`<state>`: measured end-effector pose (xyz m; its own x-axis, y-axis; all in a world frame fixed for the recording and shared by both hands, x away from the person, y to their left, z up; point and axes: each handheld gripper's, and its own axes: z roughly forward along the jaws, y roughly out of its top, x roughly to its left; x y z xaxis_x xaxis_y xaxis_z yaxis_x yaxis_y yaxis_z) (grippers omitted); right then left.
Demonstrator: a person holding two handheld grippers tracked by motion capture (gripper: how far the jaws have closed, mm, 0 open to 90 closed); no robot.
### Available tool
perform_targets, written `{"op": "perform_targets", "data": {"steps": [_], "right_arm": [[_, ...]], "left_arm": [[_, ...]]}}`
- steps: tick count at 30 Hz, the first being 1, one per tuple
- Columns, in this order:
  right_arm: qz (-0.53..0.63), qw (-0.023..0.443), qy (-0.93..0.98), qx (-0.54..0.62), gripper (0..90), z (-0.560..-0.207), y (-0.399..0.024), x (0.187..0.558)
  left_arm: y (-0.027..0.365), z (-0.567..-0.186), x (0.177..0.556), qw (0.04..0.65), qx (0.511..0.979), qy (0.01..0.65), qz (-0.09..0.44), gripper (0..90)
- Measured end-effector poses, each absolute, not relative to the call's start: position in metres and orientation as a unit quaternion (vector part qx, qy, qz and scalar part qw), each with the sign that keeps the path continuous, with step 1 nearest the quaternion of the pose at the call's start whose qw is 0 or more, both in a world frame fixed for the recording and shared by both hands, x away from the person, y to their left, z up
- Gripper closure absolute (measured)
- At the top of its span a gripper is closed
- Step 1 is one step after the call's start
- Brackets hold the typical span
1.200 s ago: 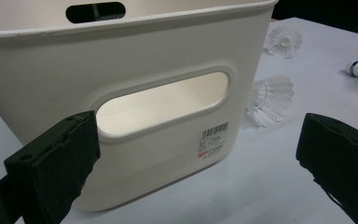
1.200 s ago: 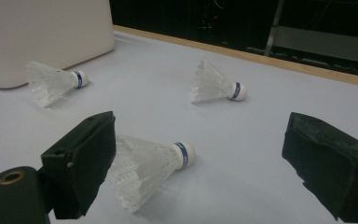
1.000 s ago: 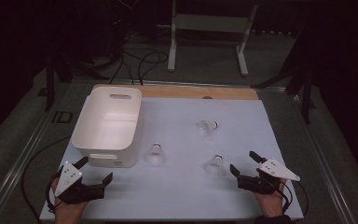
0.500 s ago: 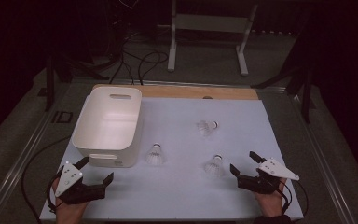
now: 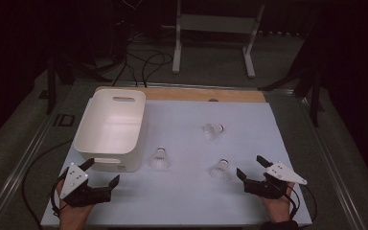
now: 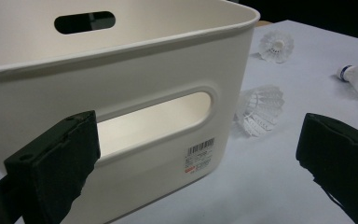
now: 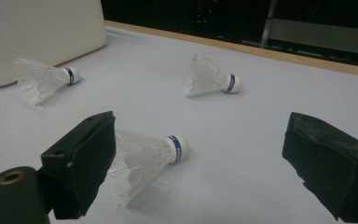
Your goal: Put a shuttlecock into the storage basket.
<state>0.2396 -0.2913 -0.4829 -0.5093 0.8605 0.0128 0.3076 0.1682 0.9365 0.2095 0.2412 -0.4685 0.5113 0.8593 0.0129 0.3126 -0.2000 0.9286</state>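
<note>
Still: nothing is moved since a second ago
Tongs: left tongs (image 5: pixel 101 174) and right tongs (image 5: pixel 250 167) are held released
Shuttlecock (image 7: pixel 144 158): no grasp is begun; tub (image 5: pixel 110 125) is left unfilled

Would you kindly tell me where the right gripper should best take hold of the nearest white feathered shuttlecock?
Grip the nearest white feathered shuttlecock near its rounded cork end, above the blue band; it looks firmer than the skirt. It lies on its side, so the open right gripper should probably straddle it from above.

bin (image 5: pixel 109 128): smooth white plastic | shuttlecocks (image 5: pixel 159 158): translucent plastic, feathery
</note>
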Motion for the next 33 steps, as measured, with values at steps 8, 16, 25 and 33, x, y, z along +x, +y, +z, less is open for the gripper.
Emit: {"op": "perform_targets", "data": {"steps": [8,16,25,33], "right_arm": [[0.496,0.276,0.714,0.409,8.9,-0.480,-0.289,0.241],[0.486,0.273,0.726,0.403,8.8,-0.472,-0.280,0.245],[0.467,0.272,0.751,0.379,8.7,-0.466,-0.271,0.250],[0.448,0.267,0.773,0.361,8.8,-0.464,-0.259,0.260]], "left_arm": [[0.239,-0.468,0.210,0.484,0.724,0.401,0.283,0.3],[0.240,-0.469,0.210,0.484,0.721,0.404,0.288,0.3],[0.240,-0.474,0.212,0.482,0.720,0.408,0.289,0.3],[0.240,-0.476,0.213,0.483,0.719,0.409,0.288,0.3]]}}
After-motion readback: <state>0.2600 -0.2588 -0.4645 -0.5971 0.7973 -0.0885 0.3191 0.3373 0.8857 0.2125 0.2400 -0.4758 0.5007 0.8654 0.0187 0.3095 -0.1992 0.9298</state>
